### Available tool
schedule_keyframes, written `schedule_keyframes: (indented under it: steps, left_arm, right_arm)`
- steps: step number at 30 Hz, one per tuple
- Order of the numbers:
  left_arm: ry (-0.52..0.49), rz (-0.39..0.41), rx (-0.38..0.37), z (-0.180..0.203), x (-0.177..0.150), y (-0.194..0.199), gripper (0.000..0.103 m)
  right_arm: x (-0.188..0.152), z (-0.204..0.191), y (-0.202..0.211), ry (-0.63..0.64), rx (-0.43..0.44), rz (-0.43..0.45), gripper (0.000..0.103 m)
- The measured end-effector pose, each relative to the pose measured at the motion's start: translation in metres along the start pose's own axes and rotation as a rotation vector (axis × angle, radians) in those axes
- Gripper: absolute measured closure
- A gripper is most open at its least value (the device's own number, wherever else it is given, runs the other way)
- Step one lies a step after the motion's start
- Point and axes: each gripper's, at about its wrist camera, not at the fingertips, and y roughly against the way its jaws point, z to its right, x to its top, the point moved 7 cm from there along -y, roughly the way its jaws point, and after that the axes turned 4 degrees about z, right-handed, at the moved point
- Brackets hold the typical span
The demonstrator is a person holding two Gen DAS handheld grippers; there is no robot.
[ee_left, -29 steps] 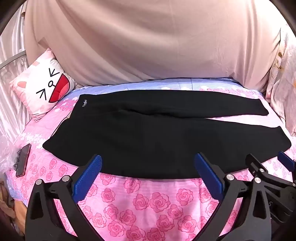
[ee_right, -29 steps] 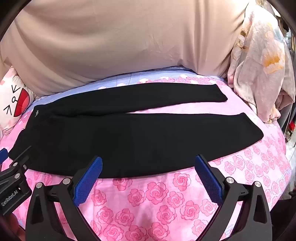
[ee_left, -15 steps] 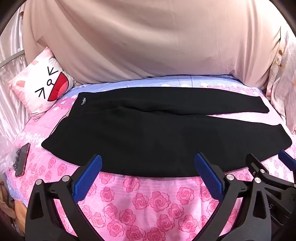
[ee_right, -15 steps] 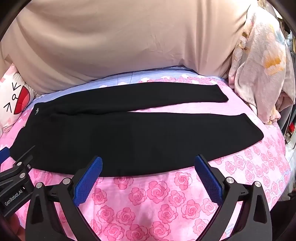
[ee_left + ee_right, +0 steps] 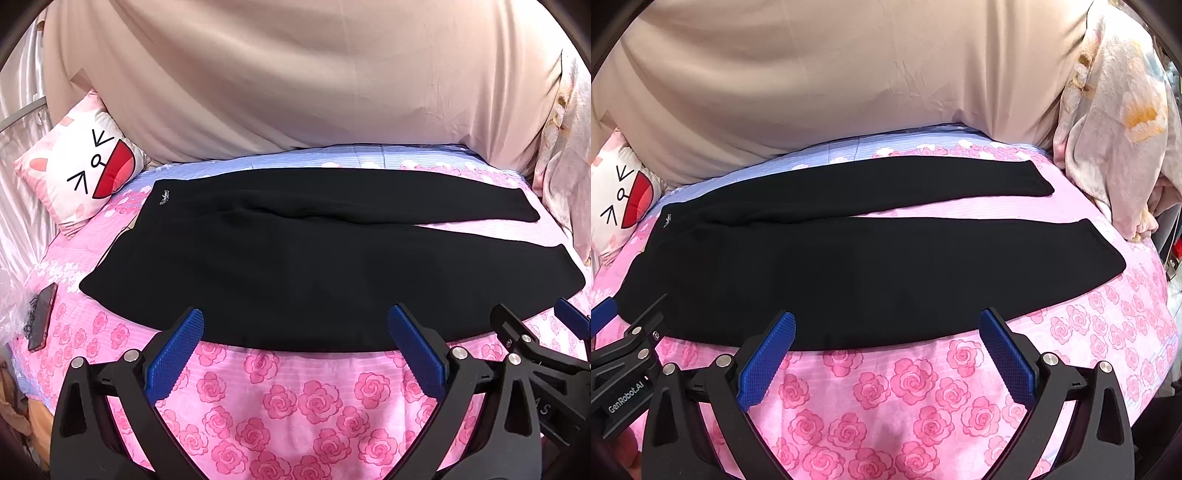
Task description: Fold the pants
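Black pants [image 5: 303, 269] lie flat and spread on the pink rose bedsheet [image 5: 280, 402], waistband at the left with a small white logo [image 5: 163, 196], both legs reaching right. They also show in the right wrist view [image 5: 871, 266]. My left gripper [image 5: 295, 354] is open and empty, just in front of the near leg's edge. My right gripper [image 5: 886, 354] is open and empty, also just in front of the near edge. The right gripper shows at the right of the left wrist view [image 5: 535, 332], the left gripper at the left of the right wrist view [image 5: 624, 332].
A cat-face pillow [image 5: 81, 173] leans at the back left. A dark phone [image 5: 42, 317] lies at the bed's left edge. A beige cloth [image 5: 295, 81] covers the wall behind. A floral blanket [image 5: 1119, 122] is heaped at the right.
Both views have shifted slightly: the pants sit a little higher in the frames. Both grippers stay open and empty.
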Motion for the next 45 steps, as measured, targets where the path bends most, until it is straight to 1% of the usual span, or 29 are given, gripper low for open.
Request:
schedule_keyframes:
  steps: [8,9,45]
  left_arm:
    - [-0.004,-0.008,-0.006,0.004,-0.006,-0.001,0.005]
    - [-0.007,-0.013,-0.004,0.004,-0.001,-0.007,0.005]
    - [-0.001,-0.033,0.005,0.001,-0.001,-0.017,0.005]
  right_arm:
    - [-0.001,0.001,-0.005,0.002,-0.003,-0.008,0.005]
    - [-0.001,0.001,-0.006,0.002,-0.003,-0.011,0.005]
    - [-0.002,-0.004,-0.016,0.018,-0.016,-0.033,0.005]
